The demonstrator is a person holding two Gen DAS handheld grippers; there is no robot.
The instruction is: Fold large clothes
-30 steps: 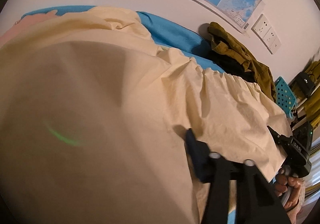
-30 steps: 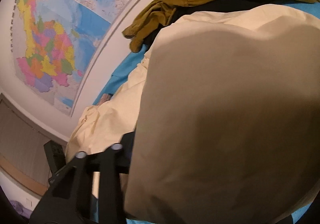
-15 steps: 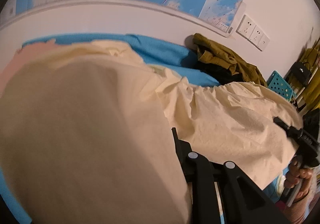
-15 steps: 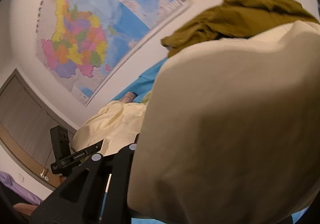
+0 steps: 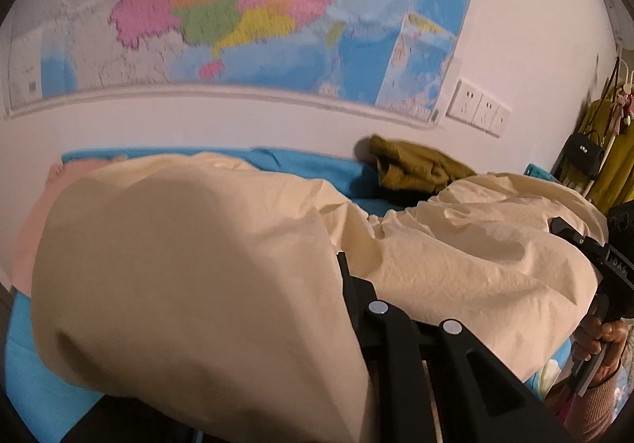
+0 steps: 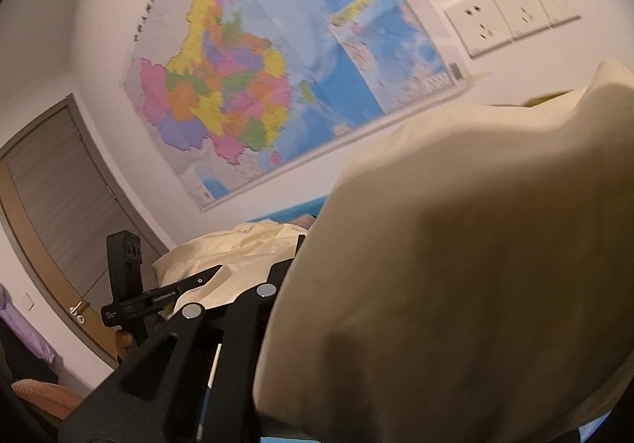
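Note:
A large cream garment [image 5: 198,264] is lifted off the blue bed sheet [image 5: 309,165] and stretches between both grippers. My left gripper [image 5: 356,284] has its jaws closing on one edge of it; the cloth drapes over the fingertips and hides them. At the right edge of the left wrist view a hand [image 5: 602,340] holds the right gripper [image 5: 586,249] against the far end of the cloth. In the right wrist view the cream garment [image 6: 455,264] hangs over my right gripper [image 6: 289,264], which is shut on it. The left gripper [image 6: 158,296] shows at the left.
An olive garment [image 5: 416,169] lies against the wall and a pink cloth [image 5: 35,229] lies at the bed's left. A map [image 5: 237,7] and sockets [image 5: 477,112] are on the wall. A black bag [image 5: 584,153] and yellow clothes [image 5: 610,149] hang right. A door [image 6: 47,205] stands left.
Both grippers have risen with the cream garment and its near edge has come up off the bed. Both views have tilted up to the wall map, and the right view has rolled.

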